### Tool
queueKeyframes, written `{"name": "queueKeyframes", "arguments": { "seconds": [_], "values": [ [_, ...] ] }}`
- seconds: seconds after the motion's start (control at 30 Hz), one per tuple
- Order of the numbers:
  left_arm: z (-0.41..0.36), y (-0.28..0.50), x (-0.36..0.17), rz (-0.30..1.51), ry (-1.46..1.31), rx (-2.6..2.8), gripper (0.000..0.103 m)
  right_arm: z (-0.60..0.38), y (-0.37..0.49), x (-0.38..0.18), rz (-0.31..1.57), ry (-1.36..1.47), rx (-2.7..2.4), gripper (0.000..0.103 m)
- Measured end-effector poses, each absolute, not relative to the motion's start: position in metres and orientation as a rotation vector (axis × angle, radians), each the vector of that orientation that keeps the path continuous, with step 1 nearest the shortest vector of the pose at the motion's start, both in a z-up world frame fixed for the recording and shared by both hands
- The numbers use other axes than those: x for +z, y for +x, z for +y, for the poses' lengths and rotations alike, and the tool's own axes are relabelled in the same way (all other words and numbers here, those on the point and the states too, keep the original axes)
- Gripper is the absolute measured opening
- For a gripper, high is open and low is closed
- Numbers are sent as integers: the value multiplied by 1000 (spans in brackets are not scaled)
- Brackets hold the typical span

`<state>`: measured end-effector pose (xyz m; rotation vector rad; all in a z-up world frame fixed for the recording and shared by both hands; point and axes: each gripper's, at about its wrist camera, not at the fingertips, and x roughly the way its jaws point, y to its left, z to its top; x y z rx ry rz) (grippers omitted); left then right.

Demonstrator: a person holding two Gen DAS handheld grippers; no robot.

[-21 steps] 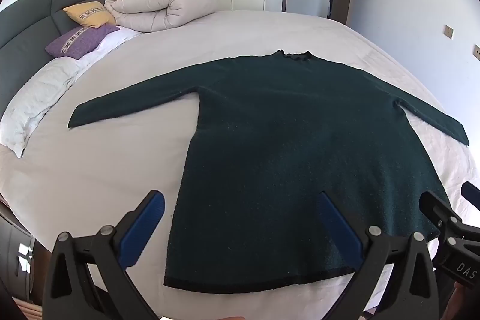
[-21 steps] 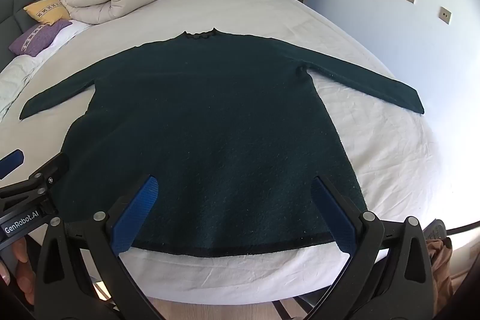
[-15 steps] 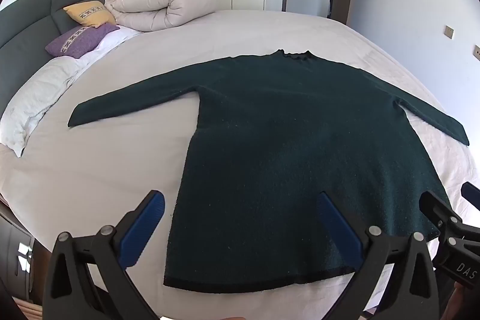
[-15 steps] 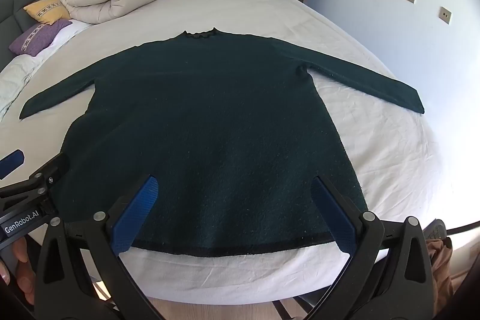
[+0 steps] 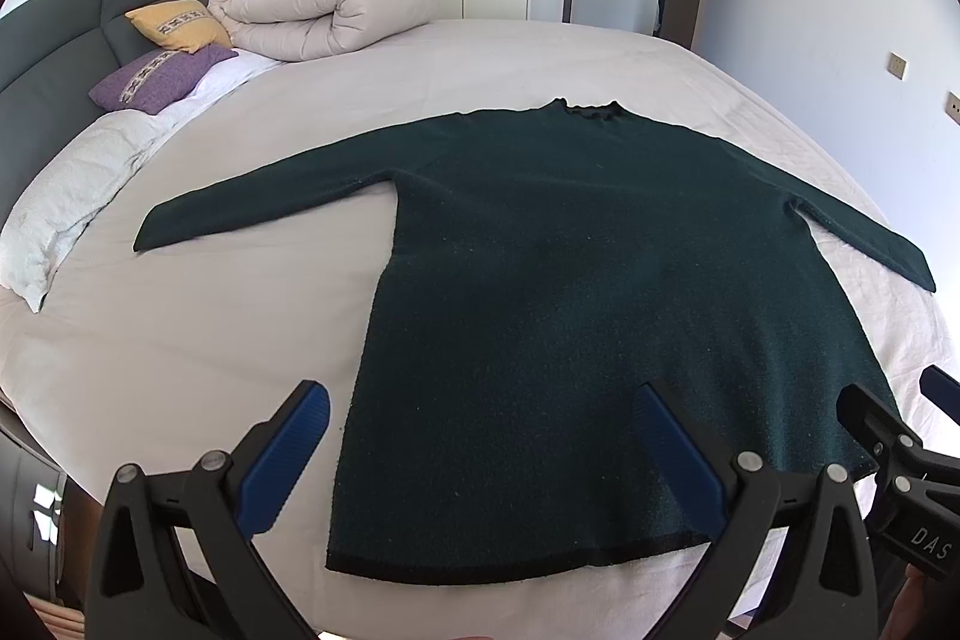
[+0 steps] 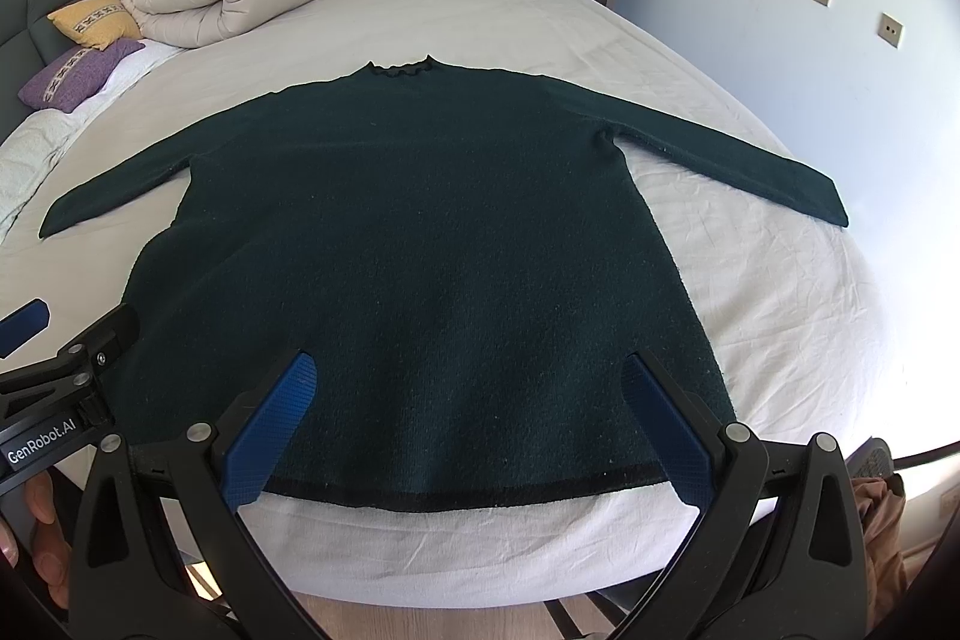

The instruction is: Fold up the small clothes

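A dark green long-sleeved sweater (image 5: 588, 292) lies flat on the white bed (image 5: 198, 340), sleeves spread out, collar at the far side and black hem at the near edge. It also shows in the right wrist view (image 6: 420, 244). My left gripper (image 5: 480, 436) is open and empty, held above the sweater's near left hem corner. My right gripper (image 6: 468, 412) is open and empty, held above the hem's right half. Each gripper shows at the edge of the other's view.
A rolled beige duvet (image 5: 318, 10), a yellow pillow (image 5: 177, 23) and a purple pillow (image 5: 159, 77) lie at the head of the bed by the dark headboard (image 5: 54, 64). The bed's near edge and wooden floor (image 6: 336, 610) are below my right gripper.
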<state>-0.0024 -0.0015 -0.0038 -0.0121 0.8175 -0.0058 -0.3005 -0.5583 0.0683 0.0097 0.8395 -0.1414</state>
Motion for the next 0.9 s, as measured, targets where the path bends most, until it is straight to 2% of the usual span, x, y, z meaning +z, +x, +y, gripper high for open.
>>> {"name": "queueKeyframes", "arguments": {
  "seconds": [0.9],
  "values": [
    [2,2,-4,829,-26,-13,103,-555,-302,63,842,11,-139,103]
  ]
}}
